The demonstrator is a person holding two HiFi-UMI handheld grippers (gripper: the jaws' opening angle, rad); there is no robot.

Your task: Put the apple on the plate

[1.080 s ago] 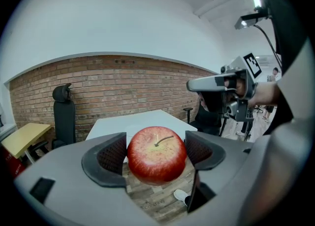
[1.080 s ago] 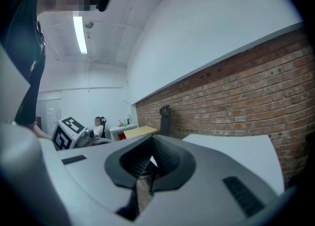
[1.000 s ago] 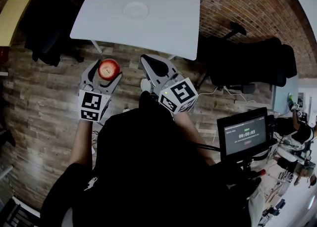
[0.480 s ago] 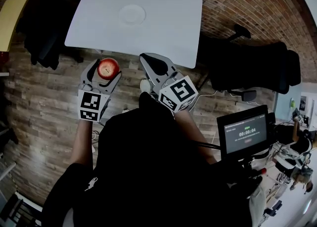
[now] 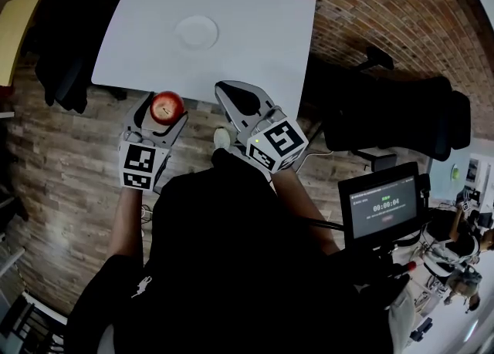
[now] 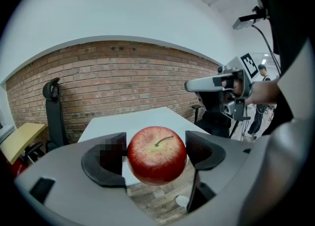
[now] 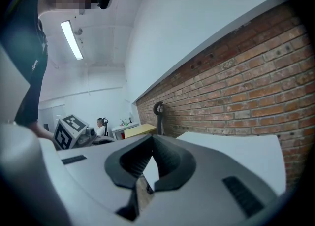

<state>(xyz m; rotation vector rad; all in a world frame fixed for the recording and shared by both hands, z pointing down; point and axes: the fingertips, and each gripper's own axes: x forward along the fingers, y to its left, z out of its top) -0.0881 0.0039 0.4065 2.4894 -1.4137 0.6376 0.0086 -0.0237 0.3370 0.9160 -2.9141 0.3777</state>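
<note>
Head view places the apple [image 5: 167, 106] in the left hand-held gripper [image 5: 162, 111], over the wooden floor [image 5: 62, 160] just short of the worktop's [image 5: 262, 28] near edge. The plate [image 5: 196, 32] sits near the middle of the worktop, straight ahead of that gripper and slightly to its right, so the carry looks to need a forward reach across the near edge. Left gripper view shows what the overhead cannot: both pads pressed on the apple's sides, stem up, while the fruit itself hides the plate. The right hand-held gripper [image 5: 236, 96] hangs beside it at the same edge; its own view shows jaws together, nothing between them.
</note>
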